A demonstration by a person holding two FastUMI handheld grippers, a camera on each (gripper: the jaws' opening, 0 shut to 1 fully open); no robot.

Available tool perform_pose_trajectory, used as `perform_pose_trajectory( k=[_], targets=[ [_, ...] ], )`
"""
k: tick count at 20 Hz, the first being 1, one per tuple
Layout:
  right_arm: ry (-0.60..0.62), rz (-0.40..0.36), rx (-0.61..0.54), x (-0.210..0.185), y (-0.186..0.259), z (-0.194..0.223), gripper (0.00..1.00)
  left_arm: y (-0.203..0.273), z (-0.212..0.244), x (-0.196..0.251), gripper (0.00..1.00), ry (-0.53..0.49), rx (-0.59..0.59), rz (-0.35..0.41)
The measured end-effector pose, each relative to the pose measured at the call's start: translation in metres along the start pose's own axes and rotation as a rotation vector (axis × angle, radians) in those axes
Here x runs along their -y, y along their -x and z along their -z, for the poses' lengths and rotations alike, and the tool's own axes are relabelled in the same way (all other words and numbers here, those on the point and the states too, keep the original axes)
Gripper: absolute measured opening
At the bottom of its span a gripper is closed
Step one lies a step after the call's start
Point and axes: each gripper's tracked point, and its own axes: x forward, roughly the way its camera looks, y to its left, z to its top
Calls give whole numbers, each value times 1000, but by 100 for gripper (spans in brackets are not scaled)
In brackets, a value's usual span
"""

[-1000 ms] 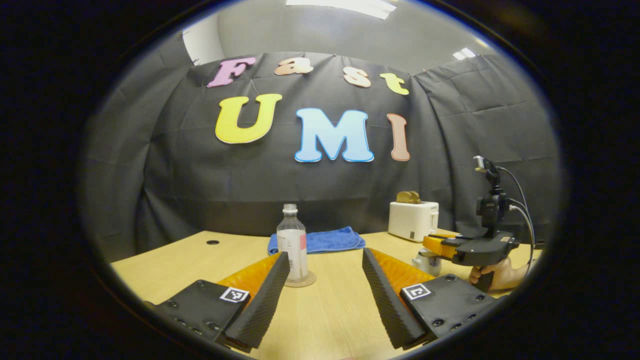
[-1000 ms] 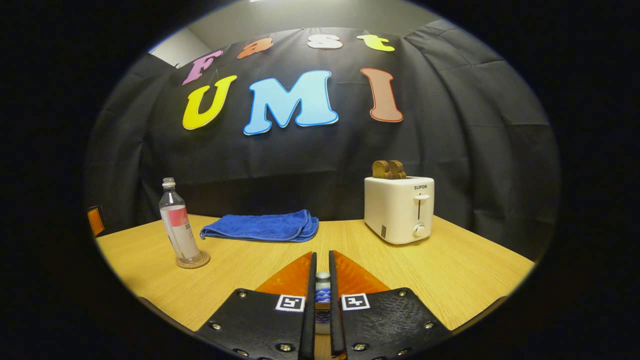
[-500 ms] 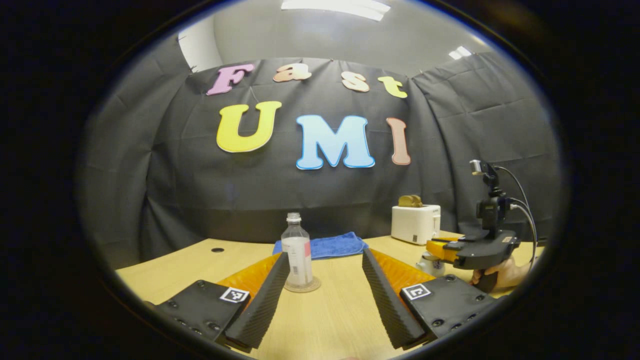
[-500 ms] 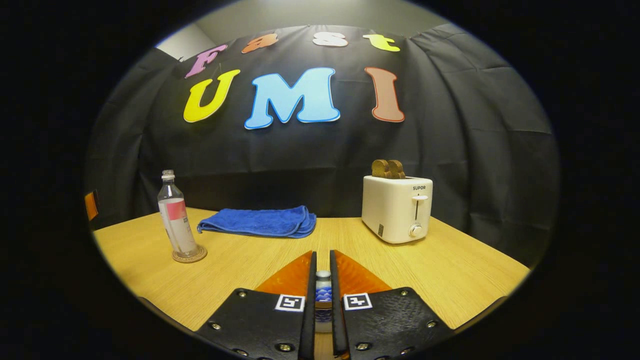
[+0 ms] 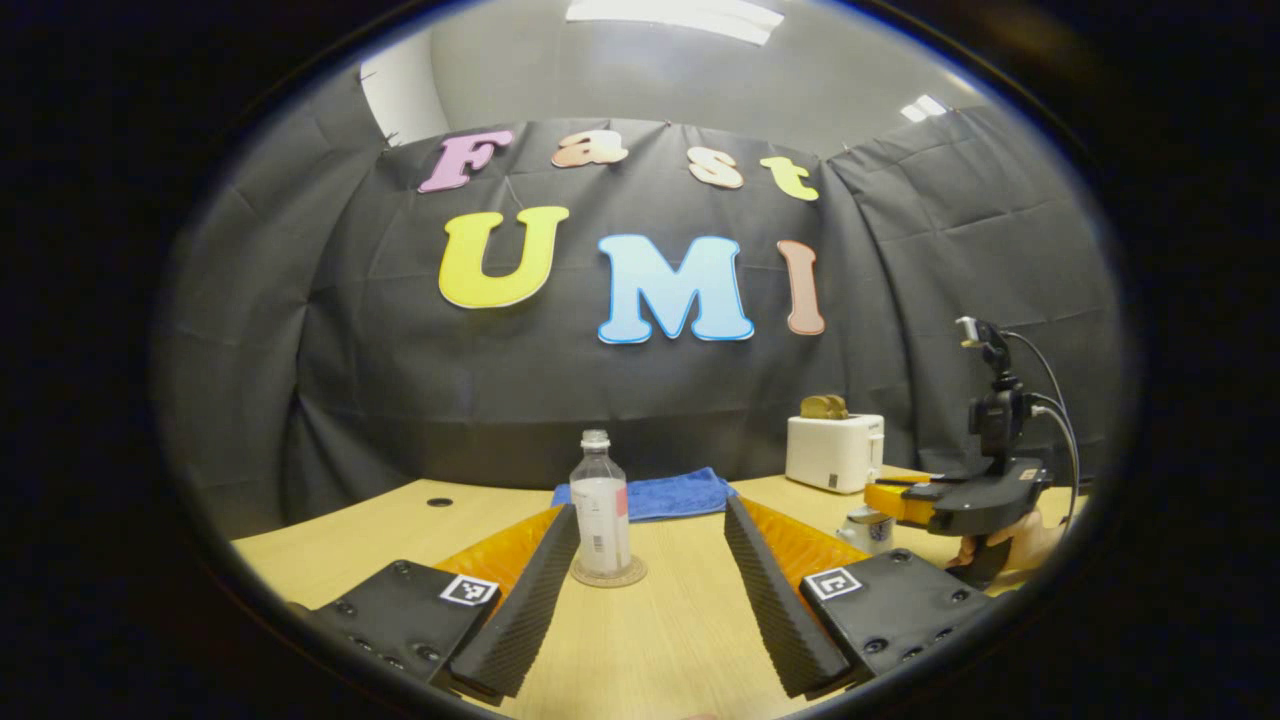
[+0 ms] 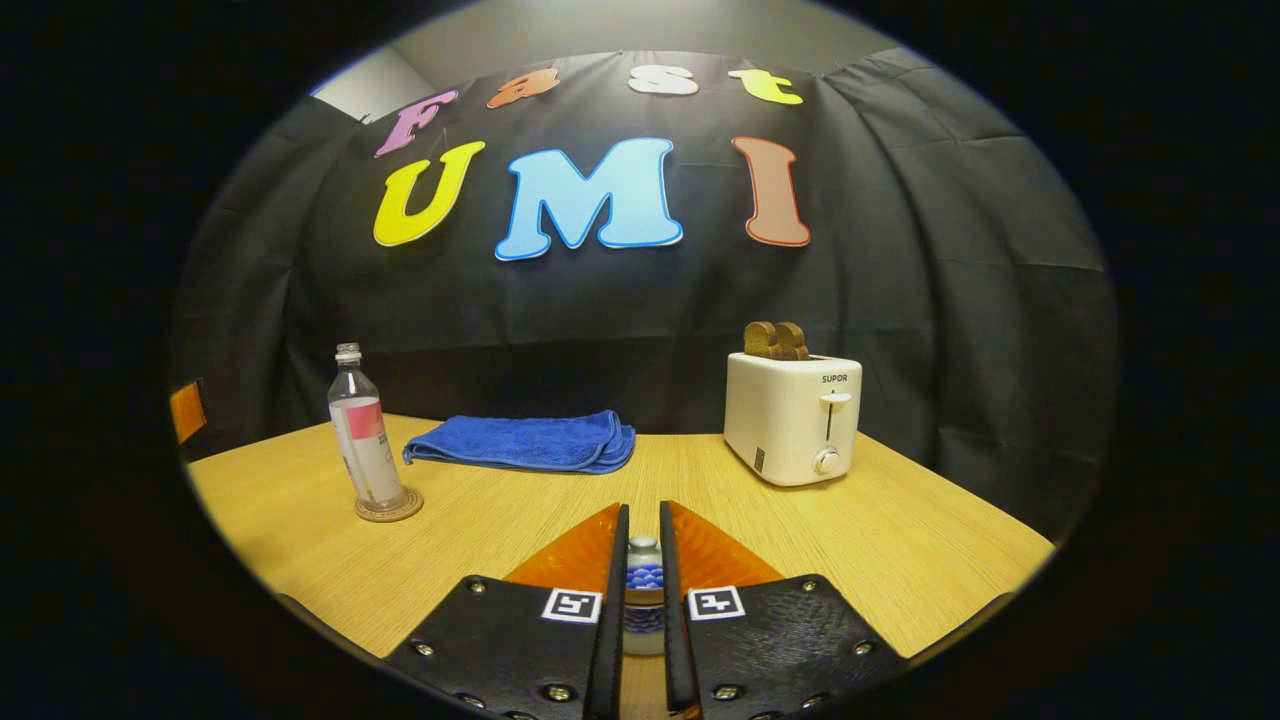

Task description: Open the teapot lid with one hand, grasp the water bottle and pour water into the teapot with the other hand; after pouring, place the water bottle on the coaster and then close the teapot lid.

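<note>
A clear water bottle (image 5: 600, 510) (image 6: 365, 450) stands upright on a round coaster (image 5: 608, 572) (image 6: 389, 506) on the wooden table. My left gripper (image 5: 650, 508) is open, its fingers spread wide, a short way back from the bottle and holding nothing. My right gripper (image 6: 642, 512) is shut on the knob of the teapot lid (image 6: 643, 550), with the blue-patterned white teapot (image 6: 643, 620) just below between the fingers. In the left gripper view the right gripper (image 5: 897, 500) sits over the small teapot (image 5: 868, 528), held by a hand (image 5: 1010, 545).
A folded blue towel (image 6: 525, 443) (image 5: 660, 492) lies at the back of the table. A white toaster (image 6: 795, 415) (image 5: 835, 452) with bread in it stands at the back right. A cable hole (image 5: 438, 501) marks the table (image 6: 900, 560) at the far left.
My left gripper has drawn back from the bottle, which looks smaller and farther now. The right gripper has stayed shut on the lid with only a slight shift.
</note>
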Motion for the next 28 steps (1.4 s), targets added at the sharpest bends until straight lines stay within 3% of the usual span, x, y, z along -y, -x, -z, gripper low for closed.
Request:
perform_pose_trajectory(
  k=[3,7,14,24,26,28],
  targets=[
    [0,12,1,10,20,-7,17,1,-3,0,100,-3,9,-3],
    [5,-10,-129,7,37,18,17,3,-9,-3,100,-4,27,-7],
    [-27,-20,-241,3,29,48,17,4,-9,-5,100,-1,28,-8],
    [-34,-14,-124,5,71,11,17,2,2,2,100,14,-2,-8],
    [-60,-19,-108,0,80,13,27,1,9,5,100,18,-21,-4],
    [-58,-11,-72,-5,89,13,30,0,15,7,100,39,-38,-11]
  ],
)
